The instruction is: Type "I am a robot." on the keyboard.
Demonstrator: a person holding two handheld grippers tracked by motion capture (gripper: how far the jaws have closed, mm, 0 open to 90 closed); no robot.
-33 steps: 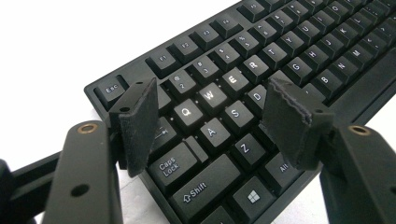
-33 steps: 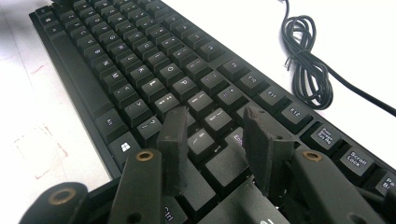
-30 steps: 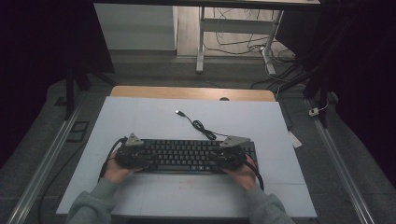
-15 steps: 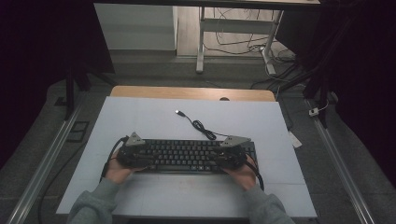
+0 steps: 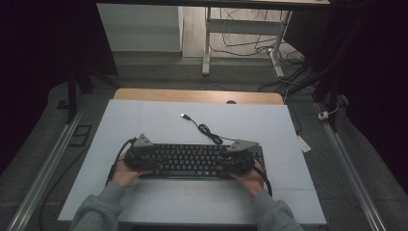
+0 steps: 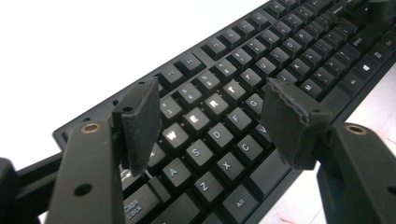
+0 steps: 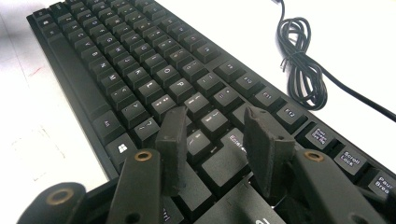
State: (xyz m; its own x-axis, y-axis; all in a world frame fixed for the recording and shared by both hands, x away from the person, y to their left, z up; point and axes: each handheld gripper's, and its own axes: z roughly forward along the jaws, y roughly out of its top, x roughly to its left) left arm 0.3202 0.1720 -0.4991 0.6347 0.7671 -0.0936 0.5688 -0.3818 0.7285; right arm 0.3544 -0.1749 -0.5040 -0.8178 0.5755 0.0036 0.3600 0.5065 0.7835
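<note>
Both grippers, left gripper (image 5: pixel 156 161) and right gripper (image 5: pixel 223 162), hover unclenched over keyboard (image 5: pixel 192 161), grasping nothing; dropping lower likely mashes keys or snags cable (image 5: pixel 207 130).

The keyboard (image 5: pixel 192 161) lies across the near middle of the table (image 5: pixel 144 120). Its coiled cable (image 5: pixel 204 129) runs behind it toward the far edge. The left gripper (image 5: pixel 139 159) sits over the keyboard's left end, the right gripper (image 5: pixel 238 161) over its right end.
</note>
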